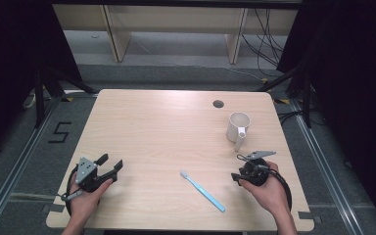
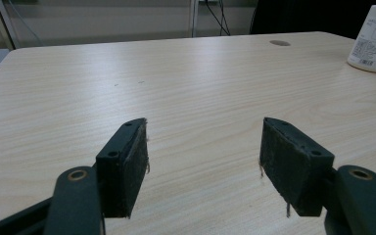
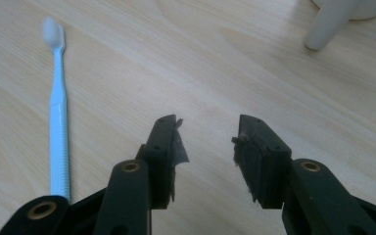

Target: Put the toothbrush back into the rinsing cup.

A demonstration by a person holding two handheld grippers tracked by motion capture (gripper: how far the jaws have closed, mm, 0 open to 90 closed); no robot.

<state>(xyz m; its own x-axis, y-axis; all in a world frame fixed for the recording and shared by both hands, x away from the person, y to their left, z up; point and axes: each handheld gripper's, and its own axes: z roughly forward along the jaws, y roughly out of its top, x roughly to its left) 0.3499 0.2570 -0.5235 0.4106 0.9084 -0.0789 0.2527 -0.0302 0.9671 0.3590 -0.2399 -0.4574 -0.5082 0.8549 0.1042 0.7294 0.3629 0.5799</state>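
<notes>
Light wood-grain bench [image 1: 166, 132] carries a white ceramic mug [image 1: 238, 126] far right, handle toward the person. Left gripper [image 1: 111, 165] near left, jaws wide apart, empty. Right gripper [image 1: 239, 167] near right, jaws parted, empty. Light-blue plastic toothbrush [image 1: 202, 190] lies flat between the 2 grippers.

— What colour is the table [image 1: 166, 127]?
— Pale wood grain with fine streaks; a dark round hole [image 1: 218, 104] sits upper right of centre.

— And the mug [image 1: 238, 126]?
— White, with a small black printed label in the left gripper view's upper right corner.

— The toothbrush [image 1: 203, 191]?
— Light blue handle, whitish bristles, lower centre of the high view.

— The grippers?
— Left gripper [image 1: 108, 165] and right gripper [image 1: 240, 171] are black, each topped with a grey plate.
</notes>
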